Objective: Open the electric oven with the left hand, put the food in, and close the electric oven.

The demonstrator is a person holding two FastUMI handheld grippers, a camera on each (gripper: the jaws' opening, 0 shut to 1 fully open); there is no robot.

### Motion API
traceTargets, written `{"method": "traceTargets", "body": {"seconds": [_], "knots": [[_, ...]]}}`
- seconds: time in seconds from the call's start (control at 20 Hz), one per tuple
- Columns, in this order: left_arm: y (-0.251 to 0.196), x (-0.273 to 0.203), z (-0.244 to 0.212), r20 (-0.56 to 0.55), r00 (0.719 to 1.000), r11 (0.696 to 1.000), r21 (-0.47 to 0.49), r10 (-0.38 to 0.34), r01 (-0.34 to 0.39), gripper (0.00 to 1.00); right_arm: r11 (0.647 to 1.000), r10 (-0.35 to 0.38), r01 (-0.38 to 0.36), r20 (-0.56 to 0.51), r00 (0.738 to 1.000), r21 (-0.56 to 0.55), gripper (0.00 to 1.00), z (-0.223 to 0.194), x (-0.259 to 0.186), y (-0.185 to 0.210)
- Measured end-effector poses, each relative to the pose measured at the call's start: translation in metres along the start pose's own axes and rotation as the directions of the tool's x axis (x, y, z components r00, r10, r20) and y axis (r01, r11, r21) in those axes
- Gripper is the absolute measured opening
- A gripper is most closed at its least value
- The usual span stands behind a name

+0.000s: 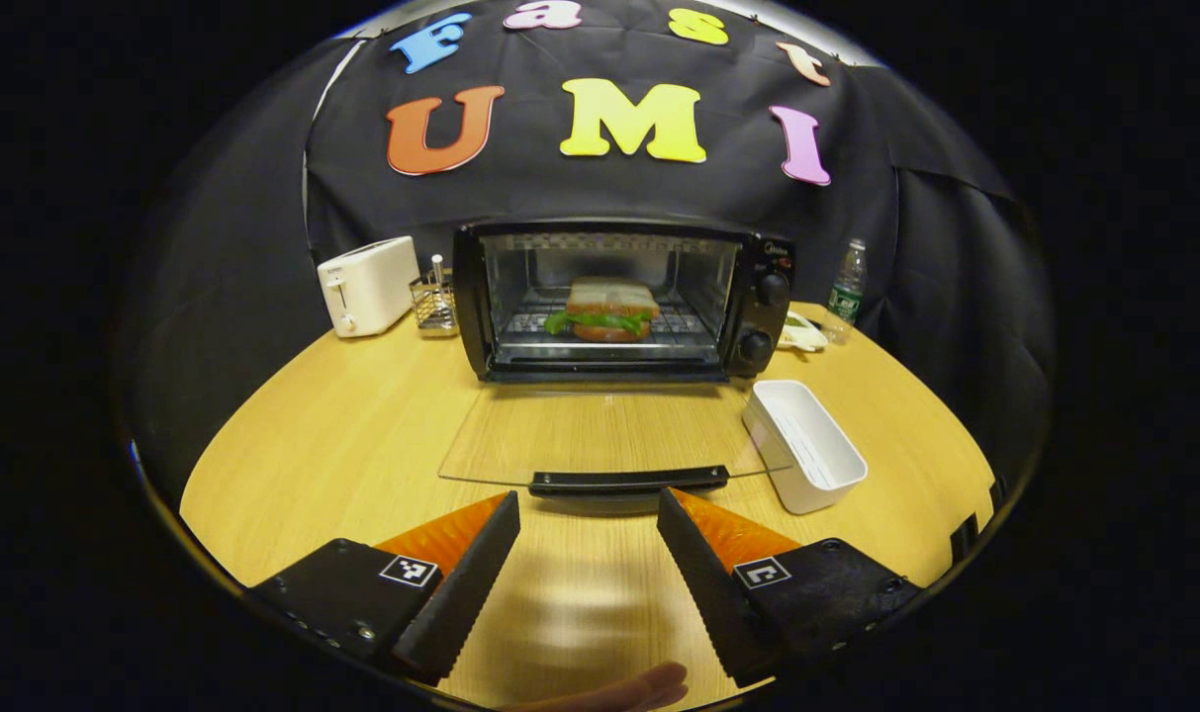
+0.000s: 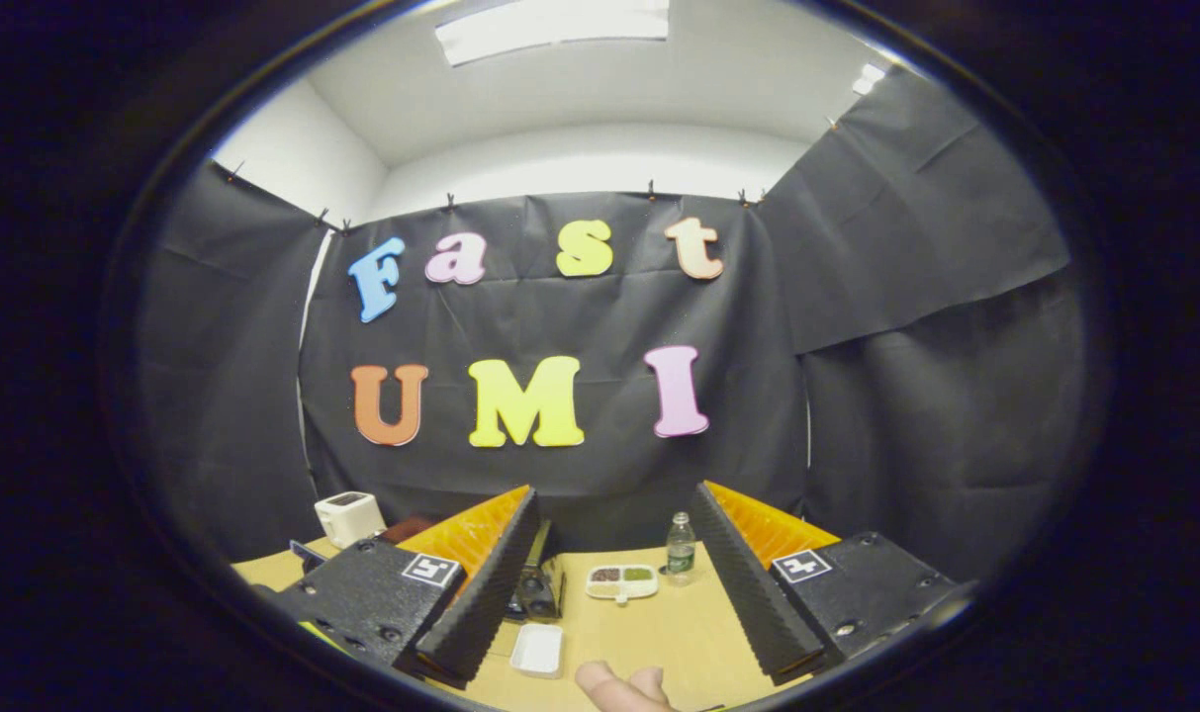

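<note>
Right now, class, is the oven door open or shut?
Open: the glass door lies flat on the table, and the sandwich sits on the rack inside.

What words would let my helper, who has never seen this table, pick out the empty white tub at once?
Start at the black electric oven at the back of the wooden table, its glass door folded down flat. Just right of that door lies the white tub, a plain empty rectangular container. Unlike the white toaster left of the oven, it is low and open-topped.
</note>
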State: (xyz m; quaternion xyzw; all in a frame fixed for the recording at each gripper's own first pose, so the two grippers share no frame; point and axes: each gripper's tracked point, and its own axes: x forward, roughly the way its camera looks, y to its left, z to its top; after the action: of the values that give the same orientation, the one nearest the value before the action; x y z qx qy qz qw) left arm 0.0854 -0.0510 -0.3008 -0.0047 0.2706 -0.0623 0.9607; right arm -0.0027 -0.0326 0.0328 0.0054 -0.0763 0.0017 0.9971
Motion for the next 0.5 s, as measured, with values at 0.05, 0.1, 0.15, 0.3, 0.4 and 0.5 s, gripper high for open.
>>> {"method": "traceTargets", "body": {"seconds": [0.05, 0.1, 0.15, 0.3, 0.4, 0.5], "knots": [[-0.005, 0.005, -0.006, -0.019, 1.0, 1.0, 0.002, -0.003, 0.003, 0.93, 1.0, 0.002, -0.002, -0.002, 1.0, -0.006, 0.89, 0.0, -0.002, -0.002], [-0.011, 0.009, -0.009, -0.035, 0.999, 1.0, 0.005, -0.007, 0.007, 0.93, 1.0, -0.004, 0.004, -0.003, 1.0, -0.007, 0.89, -0.001, -0.004, -0.007], [-0.014, 0.012, -0.011, -0.046, 0.999, 1.0, 0.008, -0.008, 0.009, 0.93, 1.0, 0.001, -0.001, 0.007, 1.0, -0.008, 1.0, 0.001, -0.005, -0.01], [-0.017, 0.023, -0.014, -0.064, 0.998, 1.0, 0.022, -0.009, 0.011, 0.93, 1.0, -0.002, 0.002, 0.018, 1.0, 0.007, 0.89, -0.004, -0.002, -0.018], [-0.017, 0.028, -0.016, -0.078, 0.997, 1.0, 0.026, 0.001, 0.001, 0.93, 1.0, -0.008, 0.008, 0.004, 1.0, 0.021, 0.89, -0.01, 0.002, -0.024], [-0.018, 0.033, -0.016, -0.084, 0.996, 1.0, 0.022, 0.004, -0.002, 0.93, 0.999, -0.008, 0.008, -0.005, 1.0, 0.033, 0.89, -0.014, 0.007, -0.027]]}}
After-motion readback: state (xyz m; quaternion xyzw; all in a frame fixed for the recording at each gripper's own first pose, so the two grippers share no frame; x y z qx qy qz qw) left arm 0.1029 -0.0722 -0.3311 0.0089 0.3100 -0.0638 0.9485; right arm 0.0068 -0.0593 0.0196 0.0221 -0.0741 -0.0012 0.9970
